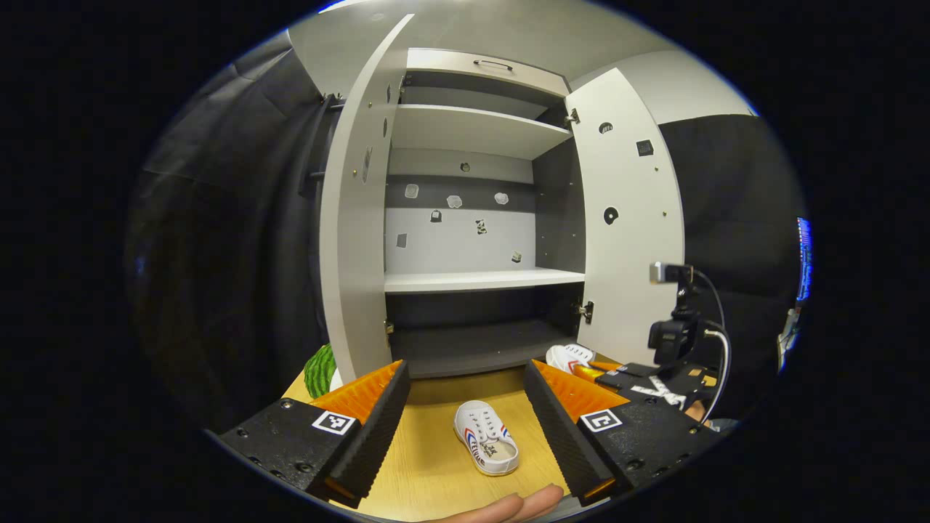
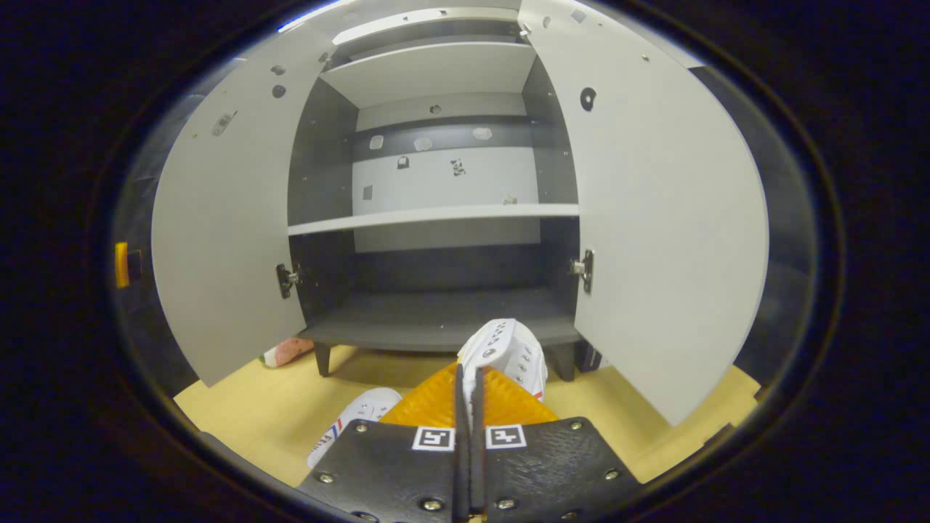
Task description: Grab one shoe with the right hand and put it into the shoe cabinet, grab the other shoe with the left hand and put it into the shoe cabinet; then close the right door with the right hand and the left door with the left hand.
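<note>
The first shoe (image 2: 505,352) is held clamped in the right gripper (image 2: 468,392) before the open shoe cabinet (image 2: 436,319), a forward reach onto its bottom shelf being called for, while the left gripper (image 1: 465,407), jaws apart, is hung above the second shoe (image 1: 485,437) on the desk (image 1: 429,472).

- Even, fairly bright light falls from overhead; the upper shelf (image 1: 472,129) of the shoe cabinet (image 1: 479,280) ahead of the jaws is palest.
- The lowest compartment (image 2: 436,290) beyond the jaws lies in shade.
- A soft shadow spreads on the bench (image 2: 254,414) under the cabinet's front edge.
- Fisheye distortion bows both doors (image 2: 668,218) outward and dims the edges.
- Focus is sharp throughout, with no glare.
</note>
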`<state>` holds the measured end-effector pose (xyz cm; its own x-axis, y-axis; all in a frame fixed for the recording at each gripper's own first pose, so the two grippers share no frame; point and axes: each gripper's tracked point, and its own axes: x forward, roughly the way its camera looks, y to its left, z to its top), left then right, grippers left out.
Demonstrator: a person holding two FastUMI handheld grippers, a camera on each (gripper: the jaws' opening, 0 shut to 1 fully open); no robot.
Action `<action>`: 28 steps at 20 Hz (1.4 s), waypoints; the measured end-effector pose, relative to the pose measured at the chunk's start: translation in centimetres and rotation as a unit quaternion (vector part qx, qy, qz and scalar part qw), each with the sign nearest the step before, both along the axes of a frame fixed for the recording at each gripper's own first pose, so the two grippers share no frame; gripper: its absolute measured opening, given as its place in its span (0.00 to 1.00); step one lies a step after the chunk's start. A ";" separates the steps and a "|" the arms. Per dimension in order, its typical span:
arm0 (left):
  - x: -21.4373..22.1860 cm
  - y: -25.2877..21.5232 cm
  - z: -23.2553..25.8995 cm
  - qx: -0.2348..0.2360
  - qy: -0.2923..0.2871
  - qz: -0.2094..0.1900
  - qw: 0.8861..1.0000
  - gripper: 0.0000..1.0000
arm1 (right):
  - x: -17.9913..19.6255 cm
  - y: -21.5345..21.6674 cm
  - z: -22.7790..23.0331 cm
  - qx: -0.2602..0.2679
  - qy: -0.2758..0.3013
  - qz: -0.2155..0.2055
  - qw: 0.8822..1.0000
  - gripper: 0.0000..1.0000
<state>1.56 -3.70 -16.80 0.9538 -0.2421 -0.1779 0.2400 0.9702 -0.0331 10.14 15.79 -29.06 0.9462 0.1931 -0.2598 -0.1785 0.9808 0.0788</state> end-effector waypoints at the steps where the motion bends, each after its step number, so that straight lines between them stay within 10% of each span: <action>1: 0.4 -0.4 0.1 -0.003 -0.002 0.000 1.000 0.96 | 0.6 -0.1 1.8 0.000 -0.013 0.002 1.000 0.01; 16: 9.2 -2.2 0.8 -0.014 -0.021 0.032 0.999 0.96 | 15.6 3.7 22.4 -0.066 -0.128 0.029 0.989 0.02; 28: 10.8 -2.9 -1.9 -0.002 -0.001 0.018 1.000 0.97 | 32.0 5.2 16.5 -0.200 -0.066 0.024 0.977 0.02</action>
<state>12.36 -6.63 -18.65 0.9624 -0.2077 -0.1753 0.2042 0.9782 -0.0376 42.18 20.97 -12.59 0.9689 0.1469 -0.1992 -0.2083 0.9186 -0.3359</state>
